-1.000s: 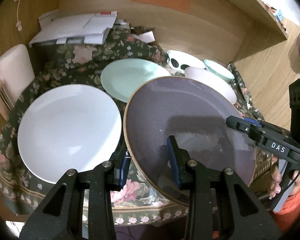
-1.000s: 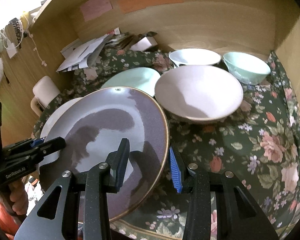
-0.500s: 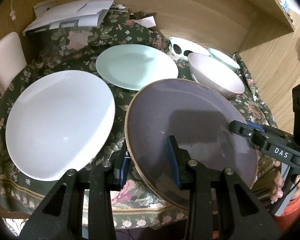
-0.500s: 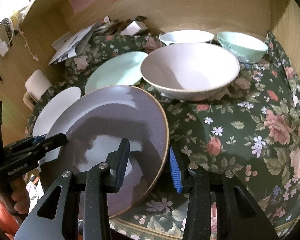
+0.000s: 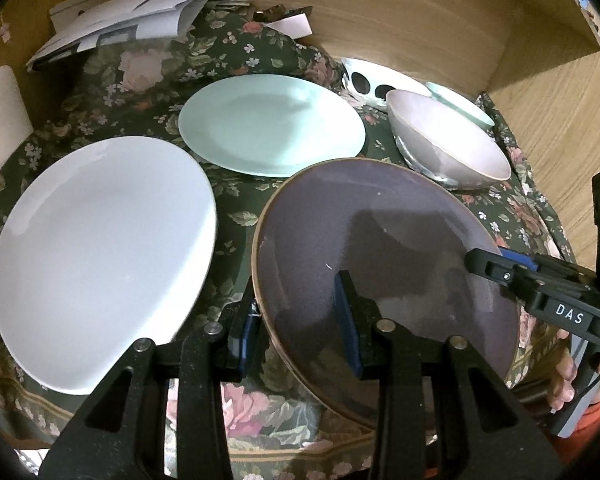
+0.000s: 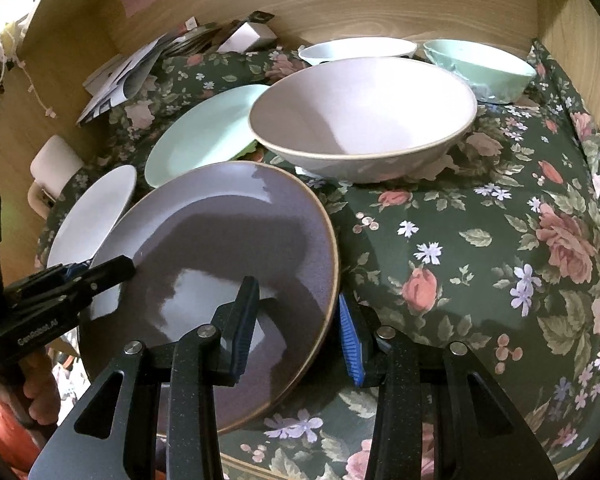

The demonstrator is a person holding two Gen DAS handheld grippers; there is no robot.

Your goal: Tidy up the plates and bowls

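A purple plate with a brown rim is held by both grippers over the front of the floral tablecloth. My left gripper is shut on its left rim. My right gripper is shut on its right rim. A white plate lies at the left, a mint plate behind it. A pink bowl, a mint bowl and a white bowl stand at the back right.
A heap of papers lies at the back left. A wooden wall closes the back and right side. A cream chair back stands at the left of the table.
Both grippers have lowered and moved forward with the purple plate, so the table and the other dishes now sit closer in view.
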